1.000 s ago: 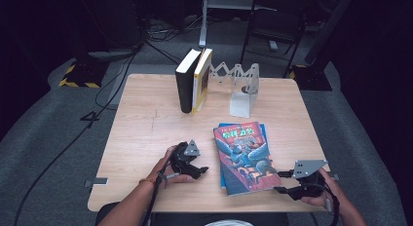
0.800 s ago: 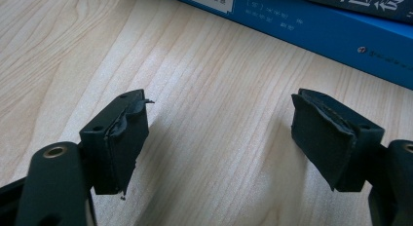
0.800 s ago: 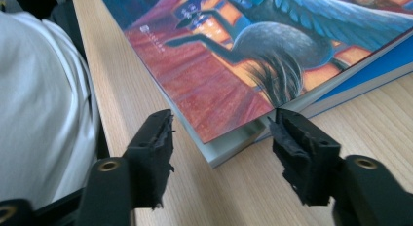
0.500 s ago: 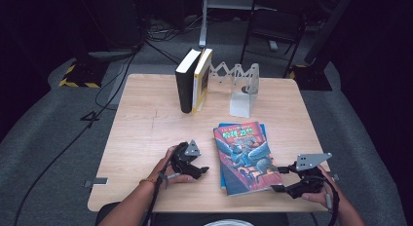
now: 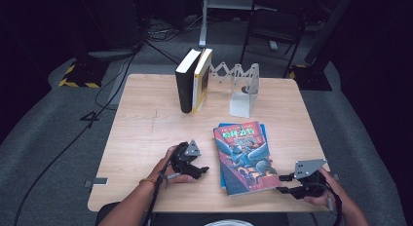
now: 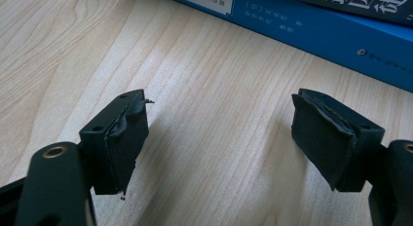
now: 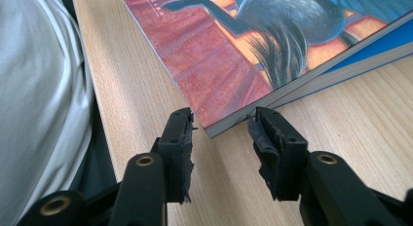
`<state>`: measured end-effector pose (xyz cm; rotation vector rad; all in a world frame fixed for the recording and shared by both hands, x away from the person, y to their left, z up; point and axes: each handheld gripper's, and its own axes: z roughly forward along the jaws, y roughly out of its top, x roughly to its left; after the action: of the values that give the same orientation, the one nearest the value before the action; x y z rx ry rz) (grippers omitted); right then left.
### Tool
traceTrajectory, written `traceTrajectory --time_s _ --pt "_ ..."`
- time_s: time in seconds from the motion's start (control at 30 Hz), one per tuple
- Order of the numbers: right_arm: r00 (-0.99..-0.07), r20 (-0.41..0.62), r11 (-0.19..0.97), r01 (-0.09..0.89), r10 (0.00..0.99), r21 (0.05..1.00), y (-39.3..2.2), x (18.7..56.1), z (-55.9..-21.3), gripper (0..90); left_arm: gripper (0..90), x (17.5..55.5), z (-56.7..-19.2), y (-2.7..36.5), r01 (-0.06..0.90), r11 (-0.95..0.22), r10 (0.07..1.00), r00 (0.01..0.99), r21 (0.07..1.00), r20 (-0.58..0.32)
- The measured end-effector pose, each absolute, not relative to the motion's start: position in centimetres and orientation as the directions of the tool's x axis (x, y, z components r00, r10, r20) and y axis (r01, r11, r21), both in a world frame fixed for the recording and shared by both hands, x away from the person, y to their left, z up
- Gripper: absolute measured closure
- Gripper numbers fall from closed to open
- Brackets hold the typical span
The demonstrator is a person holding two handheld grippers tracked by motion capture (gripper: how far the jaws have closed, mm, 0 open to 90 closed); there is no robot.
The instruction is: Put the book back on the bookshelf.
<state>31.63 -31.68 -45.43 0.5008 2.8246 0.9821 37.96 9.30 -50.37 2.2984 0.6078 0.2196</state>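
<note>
While the right gripper [image 7: 221, 126] rests low on the table [image 5: 146, 133], its jaws, just closing, stand narrowly apart astride the near corner of the illustrated book [image 7: 253, 46], pads not pressing it. That book lies on a blue book [image 7: 384, 46]. The left gripper [image 6: 219, 133] is spread wide, empty, the blue book's spine just ahead.

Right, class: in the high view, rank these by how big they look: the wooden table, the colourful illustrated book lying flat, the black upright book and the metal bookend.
1. Wooden table.
2. Colourful illustrated book lying flat.
3. Black upright book and metal bookend: look alike, both farther from the camera, so unranked.
</note>
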Motion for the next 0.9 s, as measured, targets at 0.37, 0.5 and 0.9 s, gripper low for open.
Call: traceTrajectory --time_s 0.37,0.5,0.9 --pt "-0.935 0.042 0.674 0.283 0.351 0.682 -31.97 31.69 -44.75 50.4 21.5 37.97 -50.38 9.29 0.36 -0.617 0.485 0.874 0.7 -0.021" --pt "-0.937 0.055 0.672 0.288 0.346 0.682 -31.69 31.77 -44.88 53.5 21.5 37.97 -50.38 9.29 0.36 -0.617 0.485 0.874 0.7 -0.021" --pt "-0.936 0.011 0.737 0.284 0.351 0.614 -31.57 31.85 -45.58 55.2 21.5 37.97 -50.38 9.29 0.36 -0.617 0.485 0.874 0.7 -0.021"
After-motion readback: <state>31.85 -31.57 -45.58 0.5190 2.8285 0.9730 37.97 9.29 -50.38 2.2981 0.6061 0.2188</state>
